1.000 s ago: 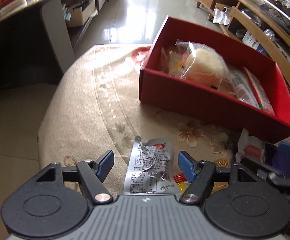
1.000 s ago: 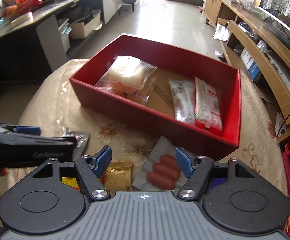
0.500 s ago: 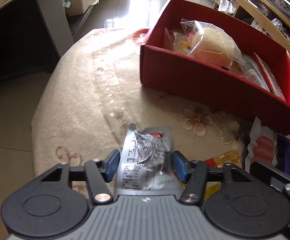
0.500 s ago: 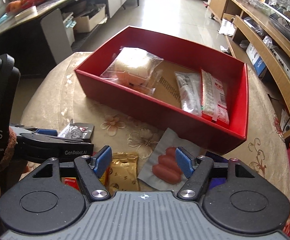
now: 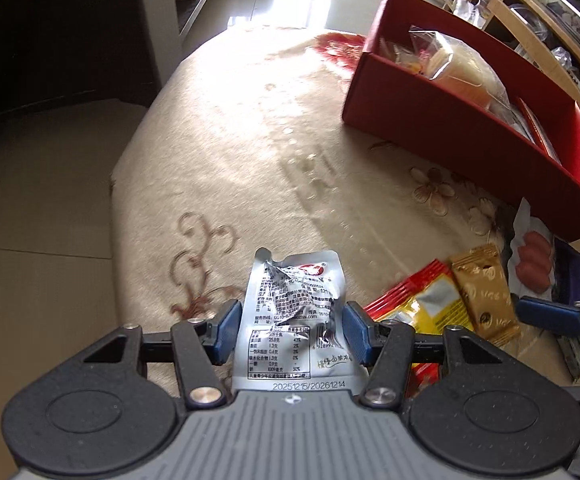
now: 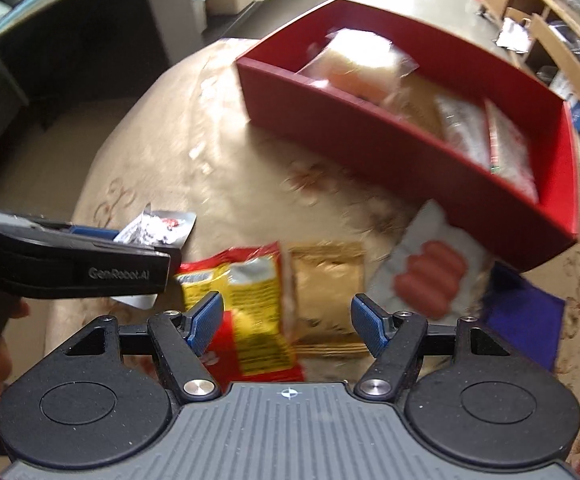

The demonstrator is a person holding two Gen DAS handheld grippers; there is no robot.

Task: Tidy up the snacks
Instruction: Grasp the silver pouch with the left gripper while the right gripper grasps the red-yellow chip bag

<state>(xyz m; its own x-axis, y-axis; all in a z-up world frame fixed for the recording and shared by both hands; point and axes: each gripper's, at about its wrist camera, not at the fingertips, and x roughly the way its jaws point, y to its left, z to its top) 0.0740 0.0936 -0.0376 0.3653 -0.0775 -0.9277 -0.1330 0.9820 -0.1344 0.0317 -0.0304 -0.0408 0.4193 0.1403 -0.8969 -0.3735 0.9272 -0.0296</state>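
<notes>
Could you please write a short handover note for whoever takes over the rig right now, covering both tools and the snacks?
Left tool: jaws have just been closing, pads now pressing the sides of the silver packet, which lies at the near edge of the table.
Right tool: open, holding nothing, above the yellow-red packet and gold packet.
Done: a bread pack and two long packets lie in the red box.
Left: silver, yellow-red, gold, sausage pack and a purple packet are outside the box.
</notes>
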